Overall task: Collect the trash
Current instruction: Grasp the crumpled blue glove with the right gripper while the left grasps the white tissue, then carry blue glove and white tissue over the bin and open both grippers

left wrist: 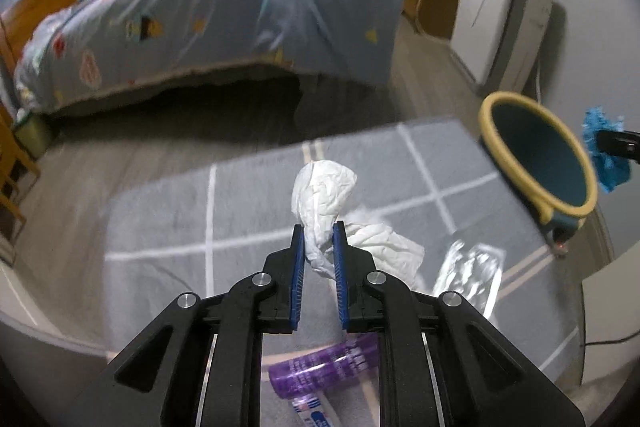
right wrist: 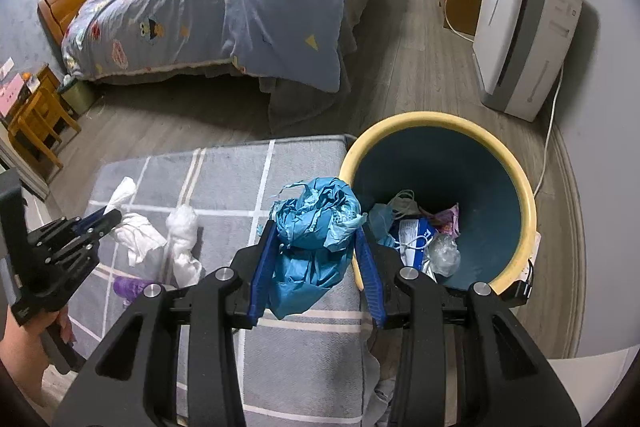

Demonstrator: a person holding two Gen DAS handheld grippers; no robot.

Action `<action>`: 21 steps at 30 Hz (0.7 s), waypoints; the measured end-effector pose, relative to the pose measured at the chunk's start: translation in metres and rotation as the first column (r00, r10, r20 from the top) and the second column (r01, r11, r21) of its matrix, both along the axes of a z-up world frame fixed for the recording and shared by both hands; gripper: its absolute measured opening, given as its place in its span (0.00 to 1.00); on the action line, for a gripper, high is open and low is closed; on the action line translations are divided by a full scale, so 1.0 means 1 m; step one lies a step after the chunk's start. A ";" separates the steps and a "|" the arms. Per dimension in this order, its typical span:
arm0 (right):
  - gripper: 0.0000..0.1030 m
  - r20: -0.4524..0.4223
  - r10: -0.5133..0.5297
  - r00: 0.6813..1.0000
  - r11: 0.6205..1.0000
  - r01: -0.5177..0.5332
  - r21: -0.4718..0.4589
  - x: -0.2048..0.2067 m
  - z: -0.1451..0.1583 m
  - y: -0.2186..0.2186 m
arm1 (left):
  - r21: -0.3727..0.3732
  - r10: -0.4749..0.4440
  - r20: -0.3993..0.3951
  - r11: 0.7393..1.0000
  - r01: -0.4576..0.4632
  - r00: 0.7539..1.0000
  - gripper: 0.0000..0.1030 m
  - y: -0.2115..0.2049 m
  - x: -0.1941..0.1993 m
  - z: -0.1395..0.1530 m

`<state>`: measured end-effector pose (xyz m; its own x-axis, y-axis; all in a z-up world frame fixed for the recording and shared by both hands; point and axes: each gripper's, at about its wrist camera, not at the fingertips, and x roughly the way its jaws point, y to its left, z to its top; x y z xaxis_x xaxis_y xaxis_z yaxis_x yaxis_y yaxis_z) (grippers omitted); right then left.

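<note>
The left hand-held gripper (left wrist: 319,225) has its blue pads drawn in close on a crumpled white paper tissue (left wrist: 322,199), which stands up between them; the pads press the tissue on both sides, so it is judged gripped. Just beside it on the grey rug with white grid lines (left wrist: 160,227) lie a second crumpled white tissue (left wrist: 384,247), a flattened clear plastic wrapper (left wrist: 472,275) and a purple cylindrical tube (left wrist: 324,367). The right hand-held gripper (right wrist: 316,231) stands partly open, closed on a crumpled blue plastic bag (right wrist: 316,227) that bulges above and hangs below its pads. This bag is at the near rim of the round dark-teal waste bin with a pale yellow rim (right wrist: 516,183), not yet over the opening. The bin, which stands at the rug's edge, already holds mixed wrappers and paper. Step in hand, as judged: both pieces are picked up and the carry to the bin is under way, the right load nearest. The next move calls for bringing the blue bag over the bin mouth and parting the pads; the white tissue then has to cross the rug to the same opening. Several items remain on the rug, so the task is judged only partly done.
</note>
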<state>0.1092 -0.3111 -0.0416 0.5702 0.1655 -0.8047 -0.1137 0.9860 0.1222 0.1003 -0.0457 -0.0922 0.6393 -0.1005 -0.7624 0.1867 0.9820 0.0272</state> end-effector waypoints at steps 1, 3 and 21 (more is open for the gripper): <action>0.37 0.006 -0.004 1.000 1.000 0.004 0.003 0.000 0.002 -0.001 | -0.004 -0.014 0.018 1.000 0.014 1.000 0.14 -0.003 -0.003 0.009; 0.37 0.031 -0.024 0.999 1.000 0.024 0.007 0.001 0.011 -0.008 | -0.012 -0.037 0.041 0.999 0.037 0.998 0.14 -0.013 -0.007 0.020; 0.37 0.041 -0.232 0.972 0.971 0.228 0.074 0.030 0.007 -0.105 | -0.028 -0.192 0.077 0.981 0.194 0.978 0.14 -0.100 -0.007 0.056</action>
<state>0.1395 -0.4157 -0.0344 0.6378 0.0787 -0.7661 0.1077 0.9759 0.1899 0.0932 -0.1459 -0.0362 0.6592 -0.2535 -0.7080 0.3715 0.9283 0.0135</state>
